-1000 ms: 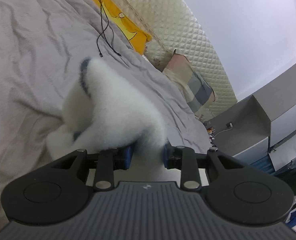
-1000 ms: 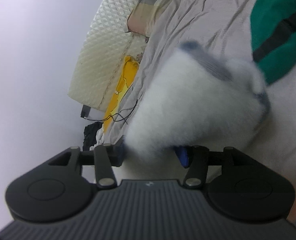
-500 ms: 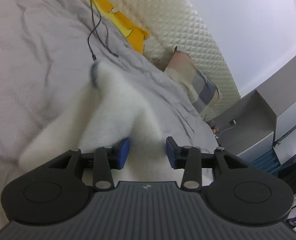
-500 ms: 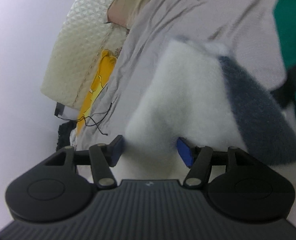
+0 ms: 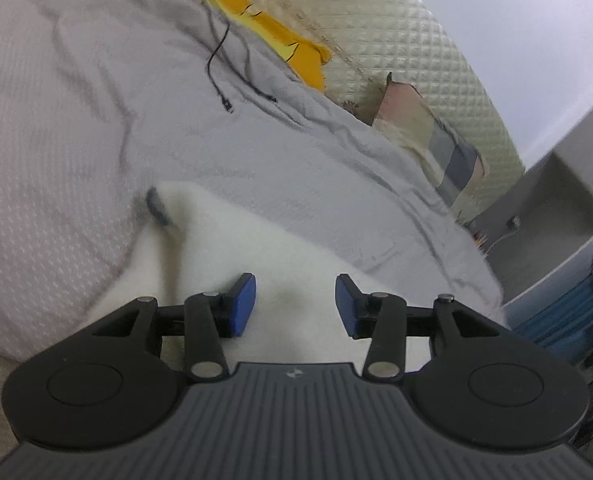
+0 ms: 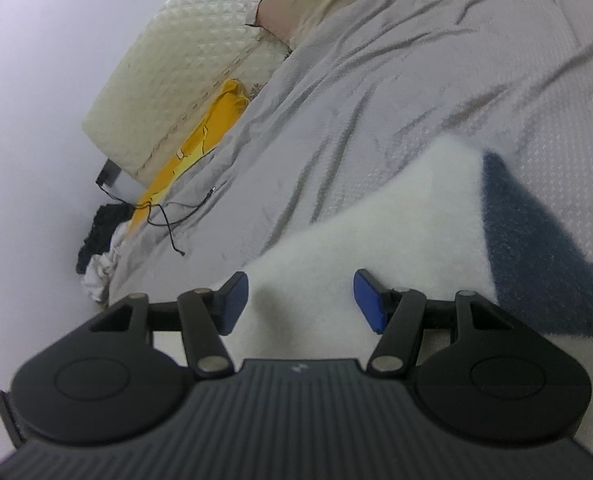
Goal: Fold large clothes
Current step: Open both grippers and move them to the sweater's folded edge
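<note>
Both tongs [image 5: 295, 304] [image 6: 300, 300] have spread, releasing the fleece garment [image 6: 396, 216] onto the bed [image 5: 56, 120].

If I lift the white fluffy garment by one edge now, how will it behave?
The white fluffy garment will probably hang limp, since it follows the contours of the grey bedsheet. Its thick pile suggests it is bulky but light. The fuzz may compress and slip unless the open right tool bites deep.

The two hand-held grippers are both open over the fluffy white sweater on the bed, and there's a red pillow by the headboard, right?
Nearly. Both hand-held grippers, left and right, are open over the fluffy white sweater on the bed, but the pillow by the headboard is yellow, not red. Both wrist views show it.
</note>
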Action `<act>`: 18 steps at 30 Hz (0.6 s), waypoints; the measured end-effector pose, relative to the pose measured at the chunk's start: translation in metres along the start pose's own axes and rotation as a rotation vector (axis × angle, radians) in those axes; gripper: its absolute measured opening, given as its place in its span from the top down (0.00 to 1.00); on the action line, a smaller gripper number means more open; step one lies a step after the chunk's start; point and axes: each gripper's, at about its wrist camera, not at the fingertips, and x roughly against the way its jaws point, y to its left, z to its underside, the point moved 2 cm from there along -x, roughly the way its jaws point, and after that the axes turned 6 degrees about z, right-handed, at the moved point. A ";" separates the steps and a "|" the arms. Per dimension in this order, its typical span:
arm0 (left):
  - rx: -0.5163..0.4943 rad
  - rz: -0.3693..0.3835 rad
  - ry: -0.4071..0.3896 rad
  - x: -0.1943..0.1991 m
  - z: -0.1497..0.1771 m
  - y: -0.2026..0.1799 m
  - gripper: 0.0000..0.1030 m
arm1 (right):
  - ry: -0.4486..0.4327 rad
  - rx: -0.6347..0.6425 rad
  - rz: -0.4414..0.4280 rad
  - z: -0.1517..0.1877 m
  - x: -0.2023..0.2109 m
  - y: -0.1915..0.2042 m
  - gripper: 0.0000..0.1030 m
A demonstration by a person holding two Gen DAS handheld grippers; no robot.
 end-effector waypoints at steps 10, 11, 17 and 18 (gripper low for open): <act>-0.398 -0.122 -0.027 0.029 0.044 -0.073 0.46 | -0.065 0.378 0.094 0.034 0.028 0.058 0.38; -0.397 -0.124 -0.026 0.032 0.049 -0.076 0.46 | -0.066 0.406 0.097 0.039 0.031 0.062 0.38; -0.435 -0.156 0.001 0.042 0.070 -0.087 0.46 | -0.039 0.464 0.089 0.060 0.043 0.071 0.38; -0.427 -0.162 0.013 0.041 0.073 -0.086 0.46 | -0.029 0.477 0.088 0.062 0.042 0.070 0.39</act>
